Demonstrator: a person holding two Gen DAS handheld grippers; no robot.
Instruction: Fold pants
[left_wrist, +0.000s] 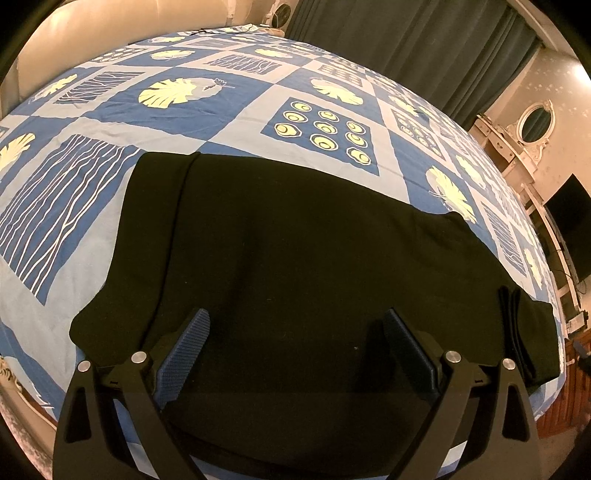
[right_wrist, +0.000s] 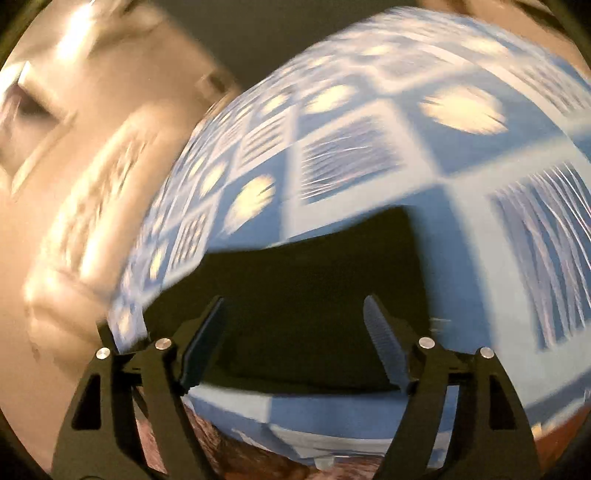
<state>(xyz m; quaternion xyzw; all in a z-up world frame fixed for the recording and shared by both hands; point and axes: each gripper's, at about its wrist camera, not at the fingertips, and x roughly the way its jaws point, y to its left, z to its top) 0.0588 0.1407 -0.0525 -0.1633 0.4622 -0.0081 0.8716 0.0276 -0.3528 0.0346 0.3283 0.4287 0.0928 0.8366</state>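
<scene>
Black pants (left_wrist: 295, 258) of soft, matte cloth lie spread on the bed, on a blue and pale-blue patchwork bedspread (left_wrist: 221, 110) printed with cream leaves and white wavy lines. They sit close to the bed's near edge and reach almost to its right-hand edge, where a layered, banded end (waistband or stacked hems, I cannot tell which) shows several thicknesses of cloth. So at least one fold looks to be made already, and the garment now reads as a broad, flat slab.

Its long axis runs along the near edge of the bed, from the narrower end on the left to the layered end on the right.

The left gripper (left_wrist: 295, 332) hovers low over the cloth near the near edge, its blue ribbed pads spread wide with nothing between them. The right gripper (right_wrist: 295, 325), seen in a heavily blurred view, also stands with its jaws apart and empty above the black cloth; it grips nothing.

To my eye this is the pause between folds, with both tools free. The next move would call for each gripper to pinch a corner of one short end, catching all layers together, then carry that end across to the other.
</scene>
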